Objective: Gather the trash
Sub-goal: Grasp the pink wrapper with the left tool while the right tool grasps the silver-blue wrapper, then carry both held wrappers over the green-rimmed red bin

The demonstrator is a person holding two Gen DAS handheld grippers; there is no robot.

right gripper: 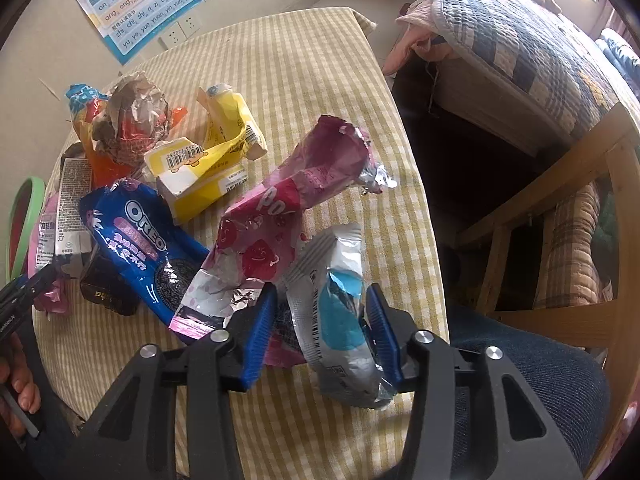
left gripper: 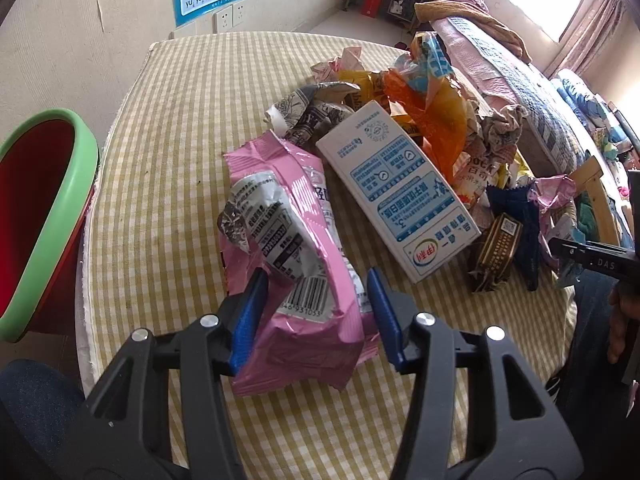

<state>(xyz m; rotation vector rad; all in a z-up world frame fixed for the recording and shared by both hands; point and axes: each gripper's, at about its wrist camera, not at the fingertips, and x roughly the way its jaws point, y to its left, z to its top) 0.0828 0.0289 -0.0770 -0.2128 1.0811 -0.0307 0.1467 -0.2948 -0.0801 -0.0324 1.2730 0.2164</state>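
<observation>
yellow checked cloth [left gripper: 168,152] covers the table, and a heap of wrappers is spread over it. the left gripper [left gripper: 316,316] is held wide open around a pink wrapper [left gripper: 304,264], its blue pads beside it. the right gripper [right gripper: 320,328] is likewise spread around a silver and blue packet [right gripper: 340,320]. a red bin with a green rim [left gripper: 60,208] is seen at the table's left edge.

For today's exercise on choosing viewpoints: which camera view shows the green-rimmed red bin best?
The left wrist view: the green-rimmed red bin fills its left edge, with its rim and red inside plainly shown beside the checked table. The right wrist view catches only a sliver of the rim at its left edge, behind the wrappers.
</observation>
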